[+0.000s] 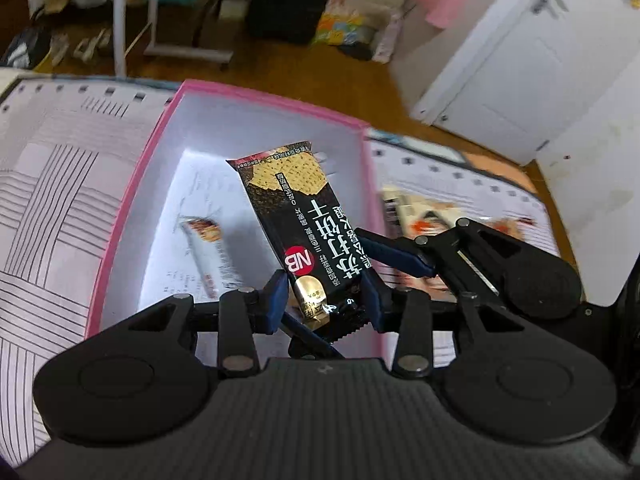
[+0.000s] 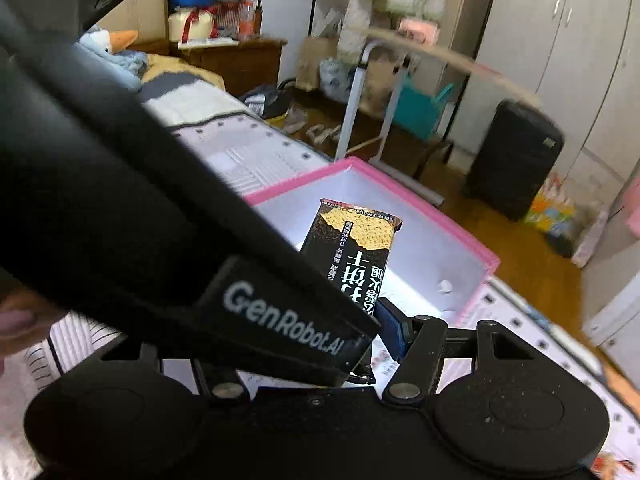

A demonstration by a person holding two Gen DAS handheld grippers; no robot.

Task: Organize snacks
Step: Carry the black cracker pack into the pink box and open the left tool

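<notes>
My left gripper (image 1: 326,300) is shut on the lower end of a black cracker packet (image 1: 304,236) and holds it tilted above the pink-rimmed white box (image 1: 248,92). My right gripper (image 1: 400,256) reaches in from the right, its blue finger against the packet's right edge. In the right wrist view the same packet (image 2: 356,248) stands over the box (image 2: 440,216); the left gripper's black body hides my right gripper's left finger, so its jaw state is unclear. A white snack bar (image 1: 212,252) lies on the box floor.
The box sits on a pink-and-white patterned cloth (image 1: 52,184). More snack packets (image 1: 420,208) lie on the cloth right of the box. Beyond are a wooden floor, a black suitcase (image 2: 516,160), a metal rack (image 2: 360,100) and white cupboards.
</notes>
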